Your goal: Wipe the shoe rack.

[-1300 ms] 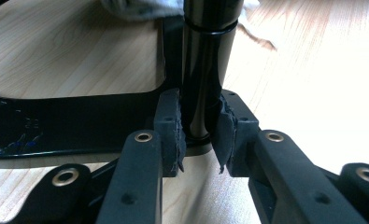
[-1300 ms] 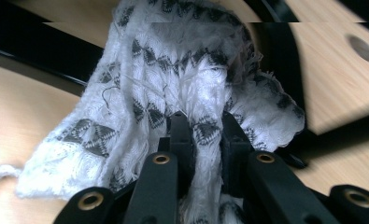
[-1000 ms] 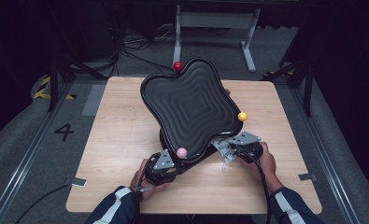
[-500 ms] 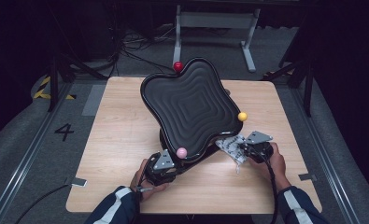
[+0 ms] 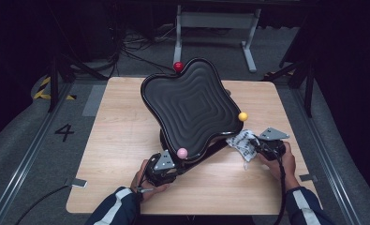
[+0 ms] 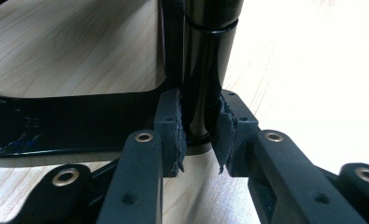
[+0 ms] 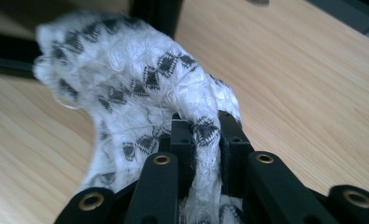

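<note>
A: High view: the cloth sits at the black tray's near right edge. Wipe along it.

B: Left gripper view: left gripper clamps the stand post; hold firm. Right gripper view: right gripper pinches the cloth; keep pressure.

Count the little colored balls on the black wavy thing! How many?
3: a red ball at its far edge, a yellow ball at its right, a pink ball at its near edge. Others may hide behind it.
</note>
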The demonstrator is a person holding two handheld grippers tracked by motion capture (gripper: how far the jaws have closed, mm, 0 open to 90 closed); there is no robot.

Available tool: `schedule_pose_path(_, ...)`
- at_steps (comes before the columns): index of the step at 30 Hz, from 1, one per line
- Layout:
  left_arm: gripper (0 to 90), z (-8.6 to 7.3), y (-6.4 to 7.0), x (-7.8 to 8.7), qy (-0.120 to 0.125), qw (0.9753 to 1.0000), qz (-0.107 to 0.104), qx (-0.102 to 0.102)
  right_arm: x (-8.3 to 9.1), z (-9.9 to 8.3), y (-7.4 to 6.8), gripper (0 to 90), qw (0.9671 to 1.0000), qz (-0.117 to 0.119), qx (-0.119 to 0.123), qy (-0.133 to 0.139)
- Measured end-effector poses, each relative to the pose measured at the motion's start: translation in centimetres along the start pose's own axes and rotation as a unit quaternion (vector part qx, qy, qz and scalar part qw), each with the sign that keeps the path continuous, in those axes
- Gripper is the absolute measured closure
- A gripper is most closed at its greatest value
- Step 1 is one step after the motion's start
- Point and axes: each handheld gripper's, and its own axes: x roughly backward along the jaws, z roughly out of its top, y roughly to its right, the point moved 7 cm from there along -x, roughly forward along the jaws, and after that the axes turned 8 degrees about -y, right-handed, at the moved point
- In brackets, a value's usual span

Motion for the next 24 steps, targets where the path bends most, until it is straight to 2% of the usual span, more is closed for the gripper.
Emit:
schedule_pose_path(1, 72.2, 0.0, 0.0, 0.0, 0.0, 1.0, -0.001, 0.0, 0.4, 0.4, -0.3, 79.7, 0.9999, 0.003, -0.001, 0.011)
schedule_pose_path(4, 72.1, 0.0, 0.0, 0.0, -0.001, 1.0, 0.001, 0.0, 1.4, 1.6, -1.0, 79.7, 0.9992, -0.009, 0.017, 0.034)
schedule_pose_path(6, 72.0, 0.0, 0.0, 0.0, -0.001, 1.0, 0.004, 0.0, 1.8, 2.1, -1.5, 79.8, 0.9986, -0.008, 0.017, 0.049)
schedule_pose_path(10, 72.0, 0.0, -0.1, 0.0, 0.0, 1.0, 0.005, 0.007, 1.7, 2.5, -2.2, 79.7, 0.9981, -0.003, 0.025, 0.056)
schedule_pose_path(17, 72.1, 0.1, 0.0, -0.1, 0.001, 1.0, 0.005, 0.007, 0.3, 2.4, -3.4, 79.6, 0.9979, 0.002, 0.051, 0.04)
schedule_pose_path(24, 72.1, 0.1, 0.0, -0.1, 0.001, 1.0, 0.005, 0.008, -1.1, 2.6, -5.7, 79.5, 0.9963, 0.015, 0.084, 0.015)
